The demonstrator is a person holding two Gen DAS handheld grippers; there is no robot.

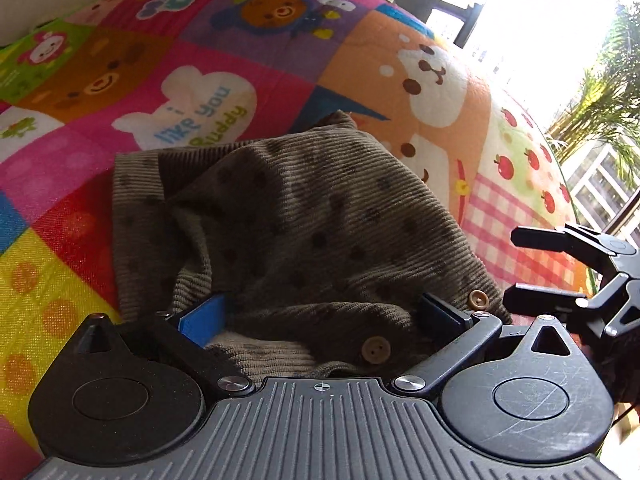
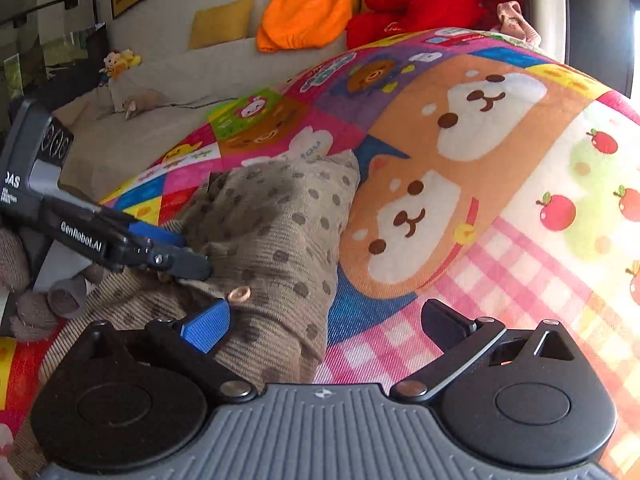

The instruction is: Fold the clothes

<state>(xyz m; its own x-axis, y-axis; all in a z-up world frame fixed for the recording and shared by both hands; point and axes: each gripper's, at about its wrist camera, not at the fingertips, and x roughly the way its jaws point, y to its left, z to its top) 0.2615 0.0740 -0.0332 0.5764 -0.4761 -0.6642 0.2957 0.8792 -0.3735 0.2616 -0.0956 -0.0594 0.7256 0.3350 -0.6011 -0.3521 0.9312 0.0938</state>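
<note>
Nearest to the left wrist camera, the left gripper [image 1: 324,312] stands with its jaws wide apart, and the brown dotted garment [image 1: 280,216] lies bunched between them. The cloth touches the blue pad of one finger [image 1: 204,318], but the fingers do not press it, so nothing is held yet. Two wooden buttons [image 1: 375,350] show on the near edge of the cloth, close to the gripper body.

In the right wrist view, the right gripper [image 2: 324,320] is also wide open. Its blue pad touches the side of the garment [image 2: 276,240], while the other finger hangs over the bare play mat [image 2: 500,184]. It holds nothing.

The garment sits on the colourful mat with cartoon bears and apples, as a thick, uneven pile. It looks partly folded already, though I cannot tell how many layers are under the top one.

I judge that the step in hand is taking hold of the near buttoned edge for another fold. The next move calls for the left gripper to close on this edge, gripping all layers together, and for the right gripper to move sideways onto the cloth before closing.

Further away, an orange plush toy [image 2: 308,4] and a red one [image 2: 420,0] rest on a sofa.
</note>
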